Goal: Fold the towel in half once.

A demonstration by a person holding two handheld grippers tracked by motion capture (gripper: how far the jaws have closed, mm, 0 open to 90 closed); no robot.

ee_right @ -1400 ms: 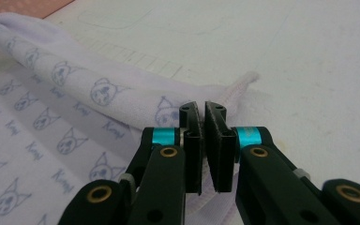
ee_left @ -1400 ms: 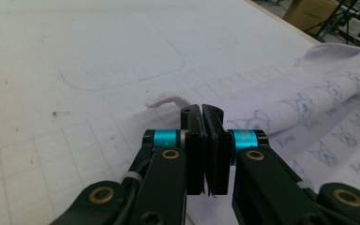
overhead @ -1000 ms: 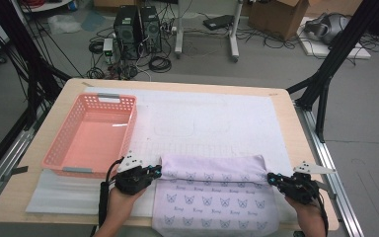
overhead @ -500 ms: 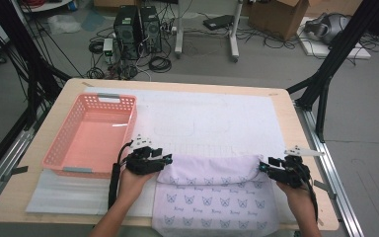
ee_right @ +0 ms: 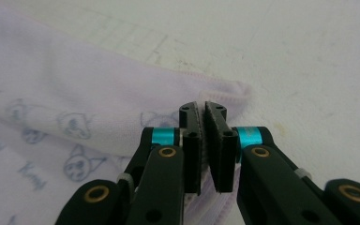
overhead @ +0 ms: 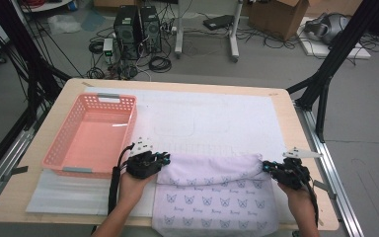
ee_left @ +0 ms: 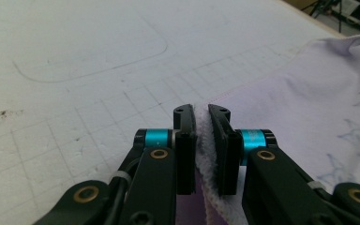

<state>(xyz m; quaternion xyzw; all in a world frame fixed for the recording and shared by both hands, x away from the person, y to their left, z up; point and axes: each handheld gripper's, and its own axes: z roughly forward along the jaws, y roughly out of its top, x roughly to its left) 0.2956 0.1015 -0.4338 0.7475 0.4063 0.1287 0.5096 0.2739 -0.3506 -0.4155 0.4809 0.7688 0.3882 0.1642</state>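
A lilac towel (overhead: 212, 197) printed with small cat faces lies at the near edge of the table, its far part folded over into a band. My left gripper (overhead: 163, 160) is at the band's left end. In the left gripper view the towel's hem (ee_left: 206, 154) is pinched between the jaws of my left gripper (ee_left: 201, 111), which have just been closing on it. My right gripper (overhead: 266, 168) is at the band's right end. In the right gripper view, that gripper (ee_right: 202, 108) is shut on the towel's edge, with the printed cloth (ee_right: 75, 93) spreading to its left.
A pink slotted basket (overhead: 79, 170) stands on the table's left side, just left of my left hand. A white gridded mat (overhead: 217, 118) covers the table beyond the towel. Computers, cables and boxes lie on the floor behind the table.
Both grippers have moved a little inward and away from the person along the folded band. Their jaws stood apart half a second ago and now grip the towel's ends again.
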